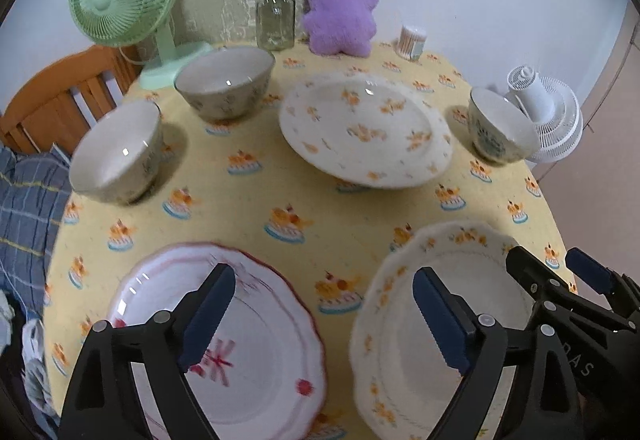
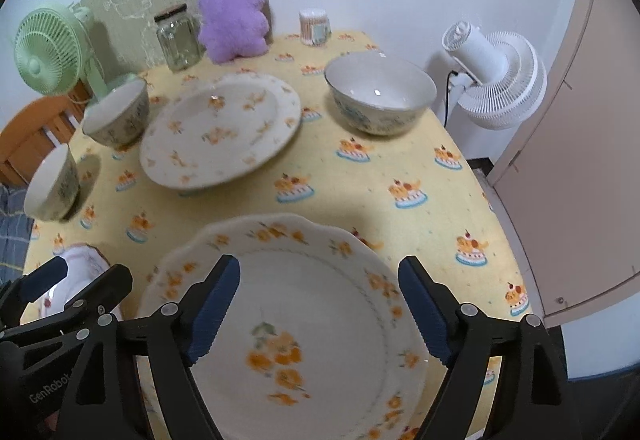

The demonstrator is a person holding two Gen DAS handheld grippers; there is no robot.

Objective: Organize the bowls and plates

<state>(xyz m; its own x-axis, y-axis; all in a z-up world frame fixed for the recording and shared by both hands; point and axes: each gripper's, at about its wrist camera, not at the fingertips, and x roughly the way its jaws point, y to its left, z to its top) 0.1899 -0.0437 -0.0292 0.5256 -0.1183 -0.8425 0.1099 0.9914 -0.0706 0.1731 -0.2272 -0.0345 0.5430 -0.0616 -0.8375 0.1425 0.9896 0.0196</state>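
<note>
Both your grippers hovered wide open over the near-edge plates, gripping nothing.
Your left gripper (image 1: 324, 314) hung above the red-rimmed plate (image 1: 256, 372); your right gripper (image 2: 320, 304) spread over the orange-flowered scalloped plate (image 2: 304, 320) at the table's (image 2: 400, 167) near edge.

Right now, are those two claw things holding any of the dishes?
No. Both hang open: the left hand-held gripper above the red-patterned plate, the right hand-held gripper above the orange-flowered plate.
</note>
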